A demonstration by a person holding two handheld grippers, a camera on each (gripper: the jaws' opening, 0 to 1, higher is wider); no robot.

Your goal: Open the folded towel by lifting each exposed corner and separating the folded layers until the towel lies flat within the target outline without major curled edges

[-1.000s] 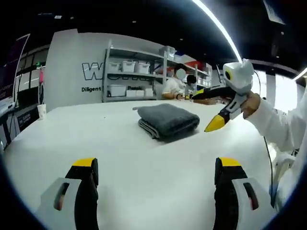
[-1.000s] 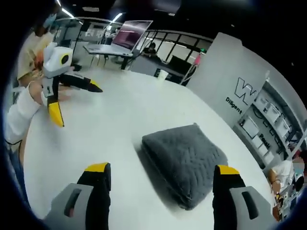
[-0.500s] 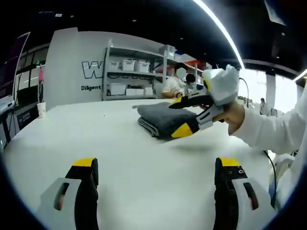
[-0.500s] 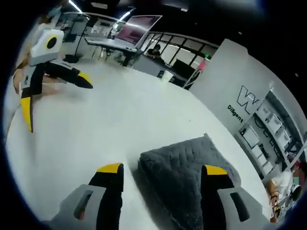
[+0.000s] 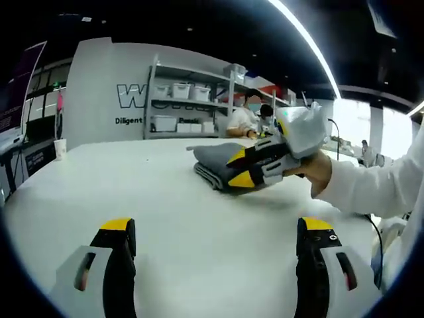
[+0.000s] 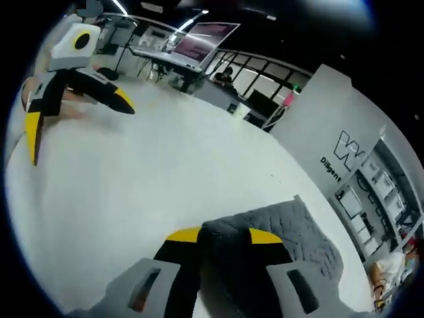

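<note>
A folded dark grey towel (image 5: 215, 161) lies on the white table (image 5: 165, 199), towards its far side. My right gripper (image 5: 241, 168) comes in from the right, one yellow tip over the towel's near edge and one under it. In the right gripper view its jaws have narrowed around the towel's near corner (image 6: 218, 232), and my right gripper (image 6: 224, 236) is shut on it. The rest of the towel (image 6: 298, 232) spreads beyond the jaws. My left gripper (image 5: 217, 226) stays open over bare table, well short of the towel. It also appears far left as the left gripper (image 6: 76, 116), jaws spread.
A white-sleeved arm (image 5: 377, 189) holds the right gripper. Shelves with bins (image 5: 179, 106) and people (image 5: 248, 116) stand behind the table. A paper cup (image 5: 60, 147) sits at the table's left edge. A desk with a screen (image 6: 199, 50) stands beyond the table.
My right gripper moved onto the towel's near corner and its jaws closed from wide open to narrow around it. The left gripper has stayed put and open.
</note>
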